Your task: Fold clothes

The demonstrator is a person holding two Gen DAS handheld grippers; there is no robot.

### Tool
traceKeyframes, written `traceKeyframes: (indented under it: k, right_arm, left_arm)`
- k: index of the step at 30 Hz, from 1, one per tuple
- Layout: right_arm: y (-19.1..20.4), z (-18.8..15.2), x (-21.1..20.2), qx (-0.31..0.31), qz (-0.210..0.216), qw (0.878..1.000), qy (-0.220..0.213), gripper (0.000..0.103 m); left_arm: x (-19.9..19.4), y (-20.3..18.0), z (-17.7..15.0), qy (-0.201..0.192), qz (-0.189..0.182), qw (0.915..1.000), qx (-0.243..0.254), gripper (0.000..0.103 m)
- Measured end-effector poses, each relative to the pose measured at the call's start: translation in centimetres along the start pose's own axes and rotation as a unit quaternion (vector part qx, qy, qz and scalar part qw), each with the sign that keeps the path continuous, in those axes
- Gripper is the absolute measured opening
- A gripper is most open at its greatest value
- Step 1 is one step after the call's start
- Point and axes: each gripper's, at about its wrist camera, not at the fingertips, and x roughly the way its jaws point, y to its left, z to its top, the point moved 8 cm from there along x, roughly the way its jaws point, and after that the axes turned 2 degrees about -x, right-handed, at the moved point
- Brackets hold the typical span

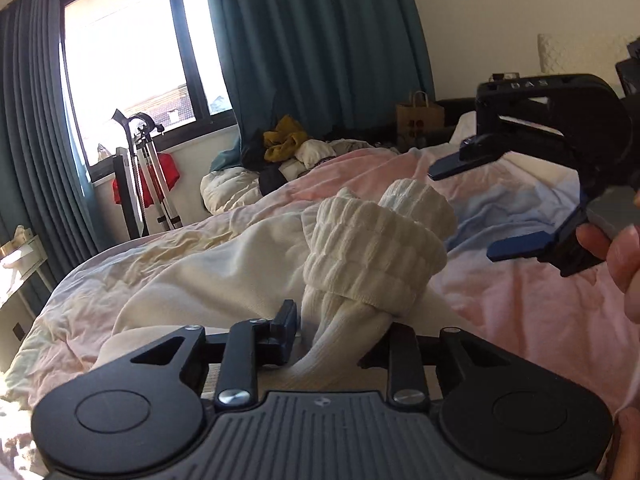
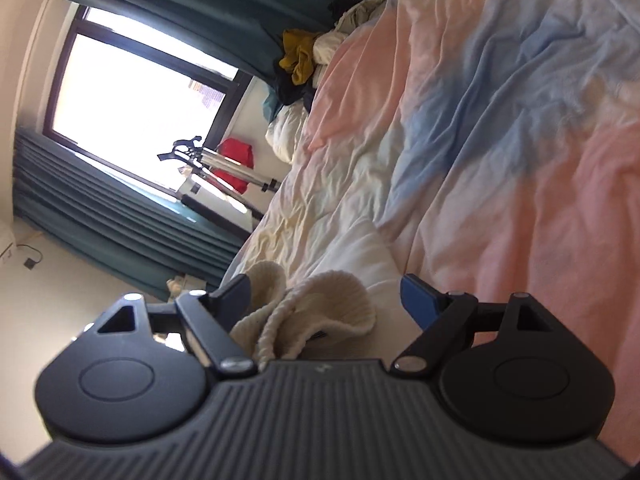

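A pair of cream ribbed socks [image 1: 372,252] stands up from my left gripper [image 1: 332,340], which is shut on their lower part; one cuff is turned down over the other. My right gripper [image 1: 476,208] is open and empty to the right of the cuffs, with blue pads one above the other. In the right wrist view the cuffs [image 2: 320,312] lie between the spread fingers of my right gripper [image 2: 328,300], not pinched. A cream garment [image 1: 208,276] lies flat on the bed under the socks.
The bed has a pink, blue and cream duvet [image 1: 520,292]. A pile of clothes with a mustard piece [image 1: 284,140] lies at the far end. A brown paper bag [image 1: 420,120] stands behind it. A window, teal curtains and a tripod [image 1: 152,176] are on the left.
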Motion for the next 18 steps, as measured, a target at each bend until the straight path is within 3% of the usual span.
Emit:
traceKeyframes:
  k: [1,3,8,11,14,18]
  right_arm:
    - [0.3,-0.3,0.5,0.007,0.014,1.000,0.013,0.085]
    - [1.1,-0.9,1.4,0.021,0.044,0.998,0.040,0.085]
    - [1.8,-1.3,3.5,0.016,0.032,0.997,0.068,0.084]
    - [2.5,-1.5,4.2,-0.025,0.012,0.997,0.074,0.076]
    - [3.2,-1.7,4.9,-0.069,-0.008,0.994,0.081,0.074]
    - [4.2,-1.7,7.0,-0.120,-0.019,0.988,0.098,0.061]
  left_arm:
    - [-0.3,0.8,-0.7,0.005,-0.012,0.9999,0.007,0.063]
    - [-1.1,2.0,-1.8,0.004,-0.026,0.9991,0.032,0.071]
    - [-2.8,4.7,-4.1,-0.005,-0.044,0.9943,0.097,0.072]
    - [-2.9,5.6,-5.5,-0.006,-0.050,0.9904,0.129,0.072]
    - [-2.2,6.7,-6.8,-0.004,-0.052,0.9914,0.120,0.071]
    - [-1.3,7.6,-8.6,-0.003,-0.053,0.9925,0.110,0.062]
